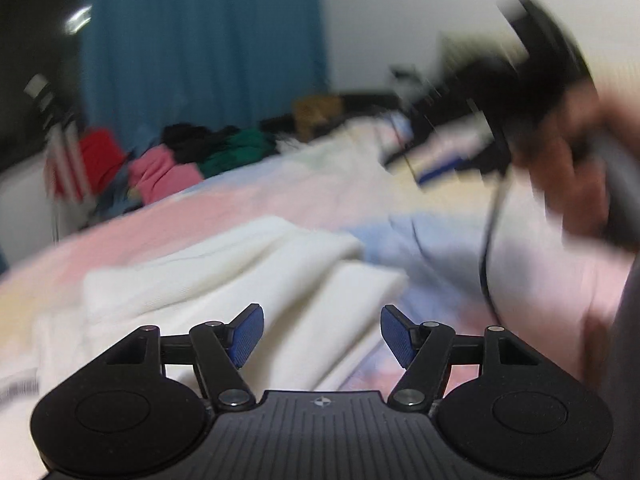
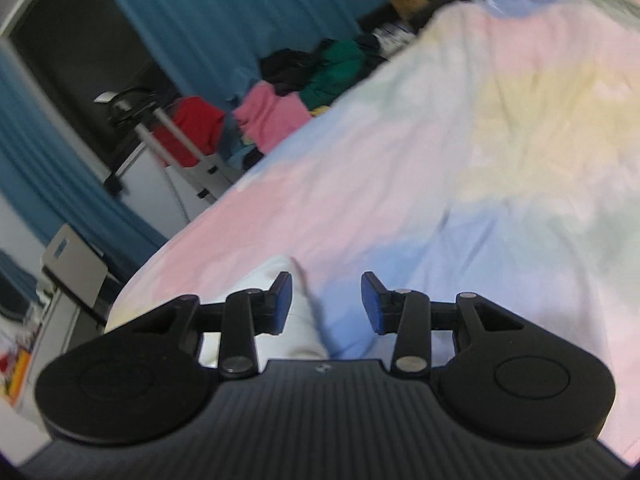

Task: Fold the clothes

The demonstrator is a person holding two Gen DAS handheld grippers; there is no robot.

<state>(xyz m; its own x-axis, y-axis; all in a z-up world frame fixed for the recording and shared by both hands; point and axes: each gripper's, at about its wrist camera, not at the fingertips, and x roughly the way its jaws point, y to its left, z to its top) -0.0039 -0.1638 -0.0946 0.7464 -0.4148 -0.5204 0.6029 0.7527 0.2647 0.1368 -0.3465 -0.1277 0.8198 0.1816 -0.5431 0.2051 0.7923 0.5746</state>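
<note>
A big soft bed cover (image 2: 460, 152) fills most of both views. It has pale patches of pink, blue, yellow and a little green, and it looks smooth with a few gentle wrinkles.

Behind the bed hangs a long blue curtain (image 1: 200, 40) with straight up-and-down folds.

On the bed lies the white garment (image 1: 240, 276). It looks thick and soft, folded into long flat layers with rounded edges. In the left wrist view it sits right in front of the left gripper (image 1: 322, 334). In the right wrist view only a small white part shows, under that gripper's left finger.

At the far edge of the bed is a pile of clothes (image 1: 192, 152), all lumpy: red, pink, black and green pieces bunched together.

No writing can be read anywhere; everything is blurry.

The left gripper is black with blue ribbed pads (image 1: 249, 334). Its jaws stand wide apart and hold nothing, above the white garment.

The right gripper (image 2: 326, 304) also has blue pads, and its view looks tilted. Its jaws are partly apart with nothing between them.

In the left wrist view, a blurred hand (image 1: 568, 168) grips the handle of the other gripper on the right, raised above the bed, with a dark cable (image 1: 490, 240) hanging down.
</note>
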